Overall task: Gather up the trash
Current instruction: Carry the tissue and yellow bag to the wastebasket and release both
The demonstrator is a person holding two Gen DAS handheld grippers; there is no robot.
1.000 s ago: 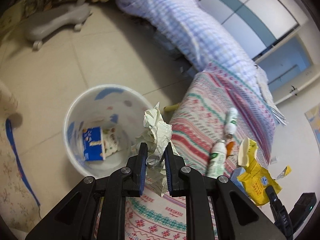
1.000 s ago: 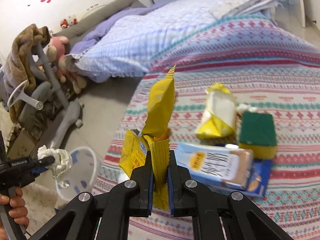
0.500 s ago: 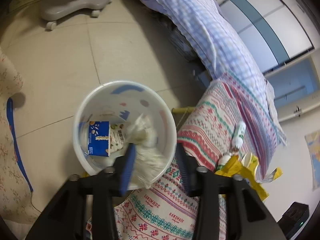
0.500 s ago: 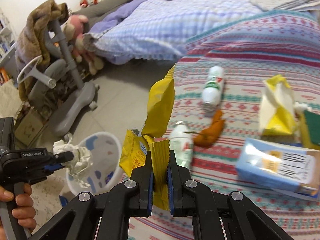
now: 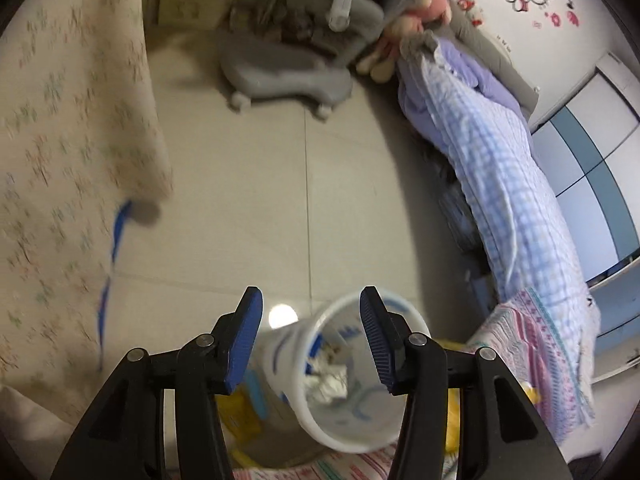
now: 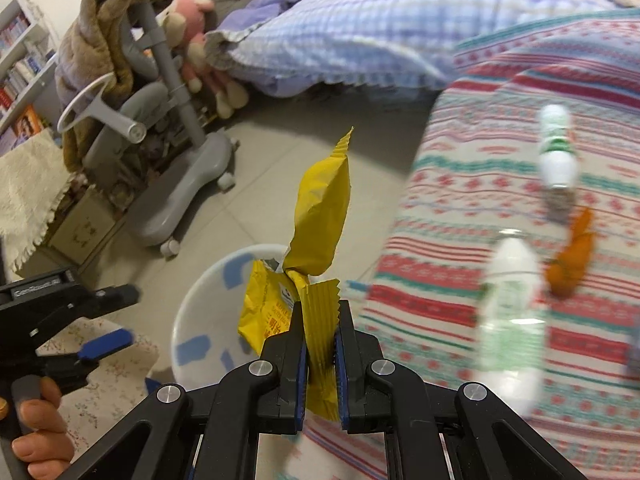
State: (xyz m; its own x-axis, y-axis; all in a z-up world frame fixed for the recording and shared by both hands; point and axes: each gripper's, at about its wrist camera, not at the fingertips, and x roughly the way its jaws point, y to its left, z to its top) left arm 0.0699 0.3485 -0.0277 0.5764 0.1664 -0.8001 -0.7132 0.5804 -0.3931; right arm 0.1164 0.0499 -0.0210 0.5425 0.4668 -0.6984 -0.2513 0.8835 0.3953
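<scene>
My left gripper [image 5: 310, 320] is open and empty above the white bin [image 5: 372, 428] with blue marks. Crumpled paper [image 5: 328, 382] lies inside the bin. In the right wrist view my right gripper [image 6: 320, 332] is shut on a yellow snack wrapper [image 6: 320, 216], held over the bin's [image 6: 208, 320] rim. The left gripper [image 6: 104, 316] shows at the left there, beside the bin. Two white-and-green bottles [image 6: 556, 152] [image 6: 508, 312] and an orange scrap [image 6: 572, 260] lie on the striped bedspread [image 6: 480, 184].
A grey rolling chair base [image 5: 288, 76] stands on the tiled floor behind the bin, draped with a brown blanket [image 6: 104, 28]. A checked blue quilt [image 5: 500, 160] hangs off the bed at right. A floral cloth [image 5: 60, 160] hangs at left. Plush toys [image 6: 192, 40] sit by the chair.
My left gripper opened and dropped the crumpled paper into the bin, then tilted up toward the floor. My right gripper carried the yellow wrapper leftward to above the bin.
</scene>
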